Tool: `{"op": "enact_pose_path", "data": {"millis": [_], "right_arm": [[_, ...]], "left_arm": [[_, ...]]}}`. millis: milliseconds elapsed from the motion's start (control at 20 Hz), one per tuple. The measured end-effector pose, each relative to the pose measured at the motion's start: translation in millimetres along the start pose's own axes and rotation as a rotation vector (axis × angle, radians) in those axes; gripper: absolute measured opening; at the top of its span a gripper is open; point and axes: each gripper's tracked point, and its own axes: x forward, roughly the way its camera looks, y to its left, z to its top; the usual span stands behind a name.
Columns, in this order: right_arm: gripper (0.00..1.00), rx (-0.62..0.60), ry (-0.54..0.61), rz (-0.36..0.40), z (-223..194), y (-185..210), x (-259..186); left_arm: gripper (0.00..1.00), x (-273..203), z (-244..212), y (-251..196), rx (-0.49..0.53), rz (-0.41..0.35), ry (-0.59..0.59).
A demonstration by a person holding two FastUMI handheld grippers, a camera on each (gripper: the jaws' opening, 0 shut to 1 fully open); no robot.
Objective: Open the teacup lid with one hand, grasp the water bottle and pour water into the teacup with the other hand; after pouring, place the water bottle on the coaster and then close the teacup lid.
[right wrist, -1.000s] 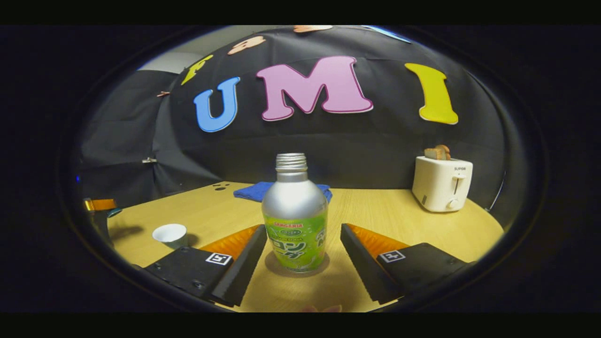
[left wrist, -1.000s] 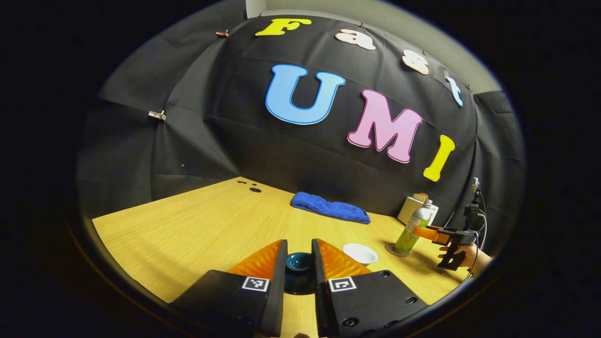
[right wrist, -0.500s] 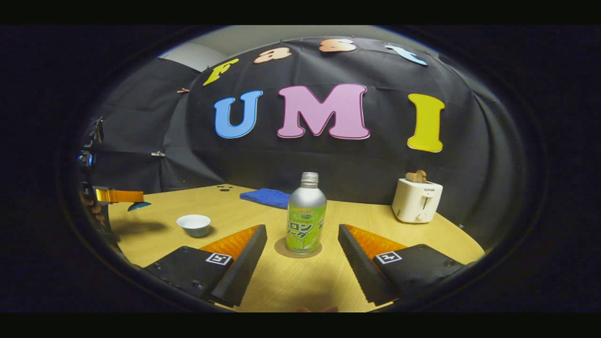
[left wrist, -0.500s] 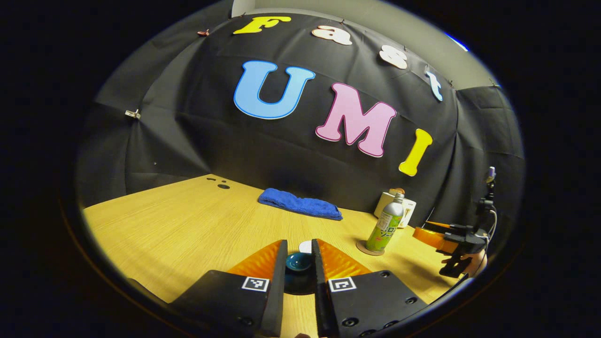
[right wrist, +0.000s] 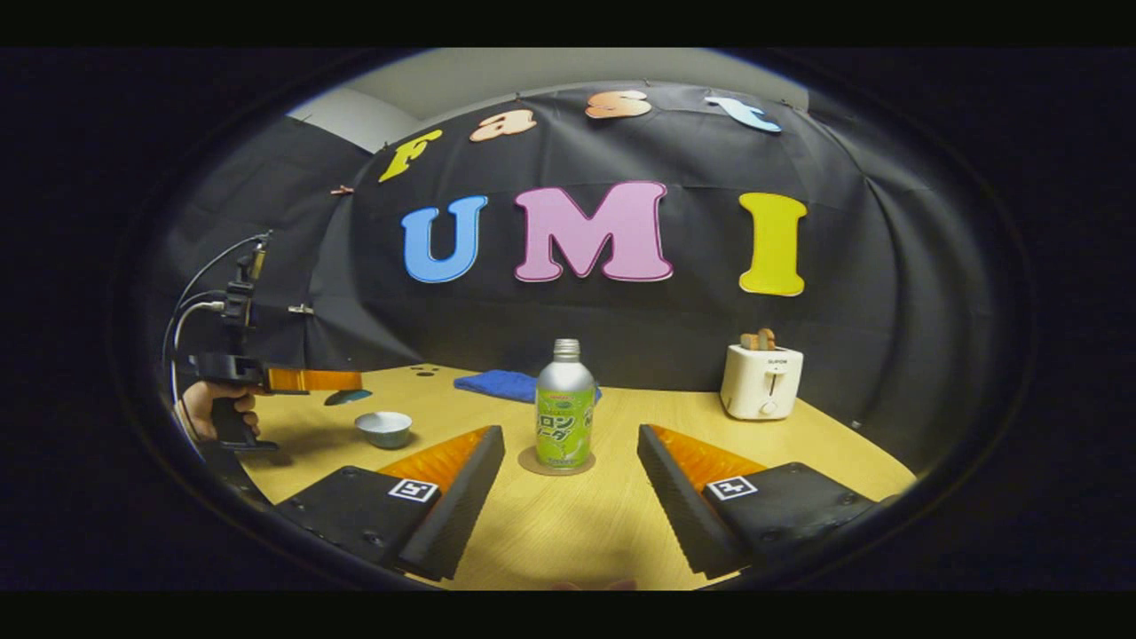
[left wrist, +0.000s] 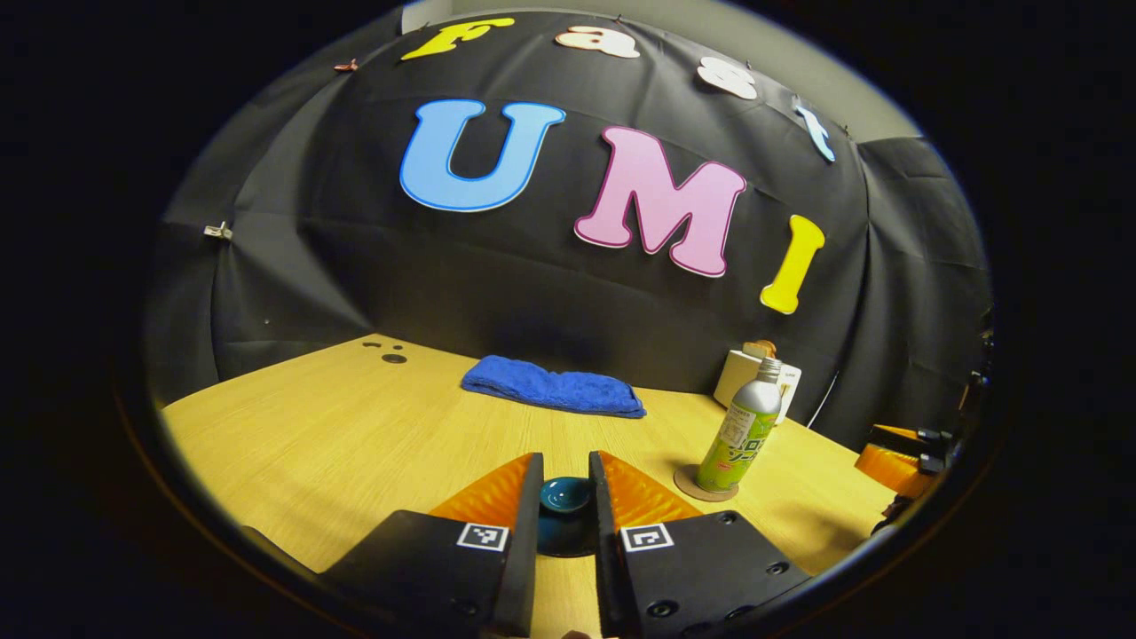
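With the water bottle (right wrist: 564, 404) already standing on its coaster (right wrist: 556, 463) between my wide-open, empty right gripper (right wrist: 564, 484), only closing remained: my left gripper (left wrist: 564, 497) pinched the teacup lid (left wrist: 565, 495), raised beside the uncovered teacup (right wrist: 383, 428).

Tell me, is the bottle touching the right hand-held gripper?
Apart. In the right gripper view, the bottle stands on its coaster beyond the open right hand-held gripper, with bare table between them.

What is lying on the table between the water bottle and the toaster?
Nothing. In the right gripper view, the stretch of table between the water bottle and the toaster is bare wood.
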Motion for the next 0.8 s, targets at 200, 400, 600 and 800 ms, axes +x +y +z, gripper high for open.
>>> {"op": "enact_pose_path", "data": {"millis": [200, 400, 600, 800], "right_arm": [[0.94, 0.023, -0.03, -0.012, 13.0, -14.5, -8.9], [0.94, 0.031, -0.04, -0.007, 15.5, -19.5, -10.3], [0.94, -0.001, -0.036, -0.021, 14.5, -23.6, -11.3], [0.94, 0.017, -0.04, -0.01, 15.7, -22.1, -11.0]], "left_arm": [[0.32, 15.2, -13.7, 1.3, 0.046, 0.051, 0.027], [0.32, 24.0, -27.5, -3.8, 0.035, 0.053, 0.055], [0.32, 30.7, -31.3, -2.9, 0.041, 0.067, 0.059], [0.32, 36.0, -35.3, -4.0, 0.041, 0.065, 0.068]]}}
